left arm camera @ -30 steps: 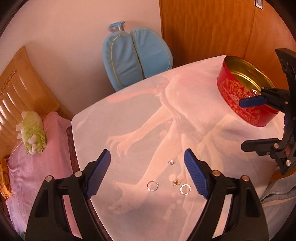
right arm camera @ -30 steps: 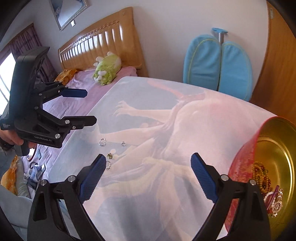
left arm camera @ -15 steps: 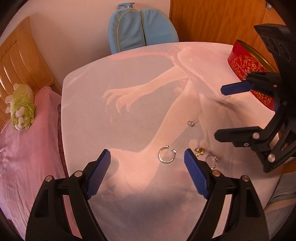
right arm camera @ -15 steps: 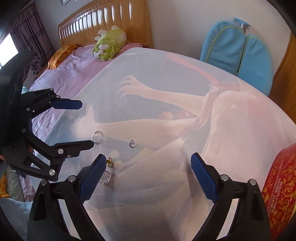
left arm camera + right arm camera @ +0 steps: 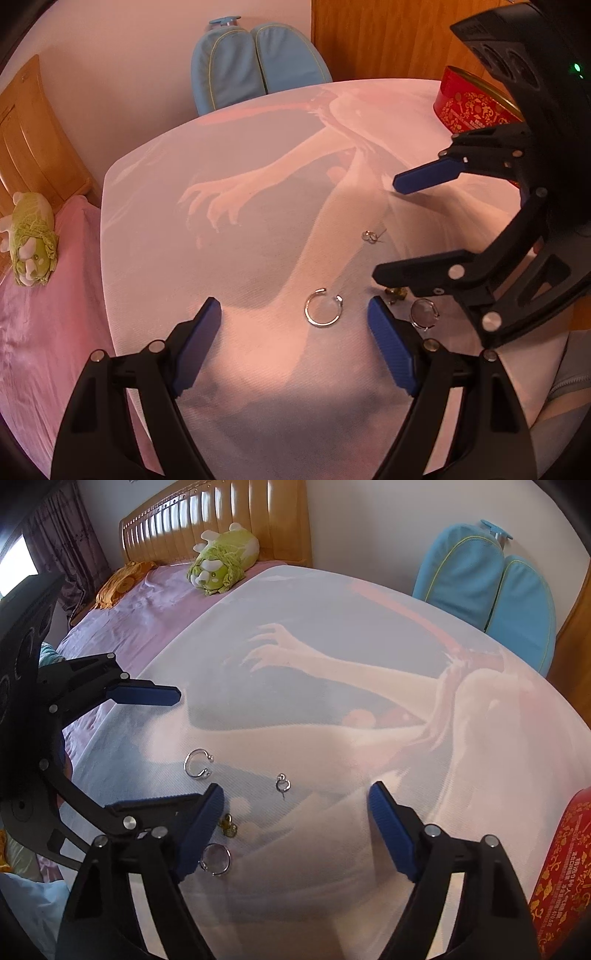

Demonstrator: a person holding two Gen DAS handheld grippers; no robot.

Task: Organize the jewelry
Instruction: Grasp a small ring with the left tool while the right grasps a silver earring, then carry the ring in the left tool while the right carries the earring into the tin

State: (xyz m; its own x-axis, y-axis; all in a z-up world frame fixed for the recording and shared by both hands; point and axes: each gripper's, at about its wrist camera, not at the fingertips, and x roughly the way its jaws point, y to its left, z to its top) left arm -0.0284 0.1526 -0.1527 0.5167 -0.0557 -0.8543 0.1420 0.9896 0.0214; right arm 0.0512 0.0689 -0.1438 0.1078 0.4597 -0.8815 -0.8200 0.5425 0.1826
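Bedroom setting: a white printed table cover point(image 5: 258, 229) spans the work surface, with a bed and green plush toy point(image 5: 221, 563) behind it and a blue folded cushion point(image 5: 255, 62) against the wall. Four small jewelry pieces lie loose on the cover: an open silver cuff ring point(image 5: 323, 307), a small silver hook earring point(image 5: 369, 235), a small gold piece point(image 5: 227, 825) and a closed silver ring point(image 5: 215, 858). The red tin point(image 5: 469, 107), judged to be the storage container, stands well apart at the far right edge. The left gripper point(image 5: 293, 343) hangs above the cover with its fingers spread wide and empty; the cuff ring lies between and just ahead of the fingertips. The right gripper point(image 5: 295, 825) is likewise spread wide and empty, with the gold piece and closed ring beside its left finger. The step in hand appears to be the approach for a pickup. The next move calls for lowering one gripper so both pads bracket a thin ring flat on cloth, then closing without pinching the cover.
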